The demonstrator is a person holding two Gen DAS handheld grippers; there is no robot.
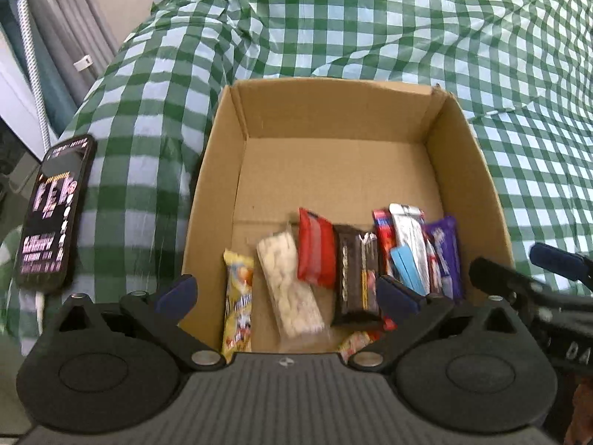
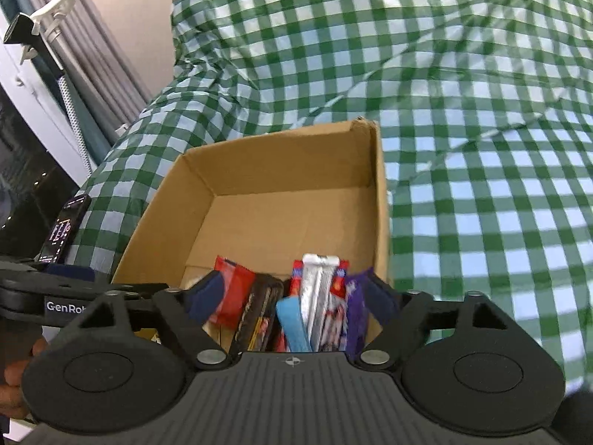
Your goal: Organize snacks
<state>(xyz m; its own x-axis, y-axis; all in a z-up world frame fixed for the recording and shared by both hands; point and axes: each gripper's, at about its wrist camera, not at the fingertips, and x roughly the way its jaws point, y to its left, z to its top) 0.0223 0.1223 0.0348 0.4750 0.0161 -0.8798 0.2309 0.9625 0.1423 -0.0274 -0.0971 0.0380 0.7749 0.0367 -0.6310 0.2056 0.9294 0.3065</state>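
An open cardboard box sits on a green checked cloth. Along its near side lie several snacks: a yellow bar, a white clear-wrapped bar, a red pack, a dark brown bar, a silver pack and a purple bar. My left gripper is open and empty, above the near edge of the box. My right gripper is open and empty, above the box, over the red pack, silver pack and purple bar. It also shows in the left wrist view.
A black phone with a lit screen lies on the cloth left of the box, also in the right wrist view. Grey curtains and a window frame stand at far left. The checked cloth rises in folds behind the box.
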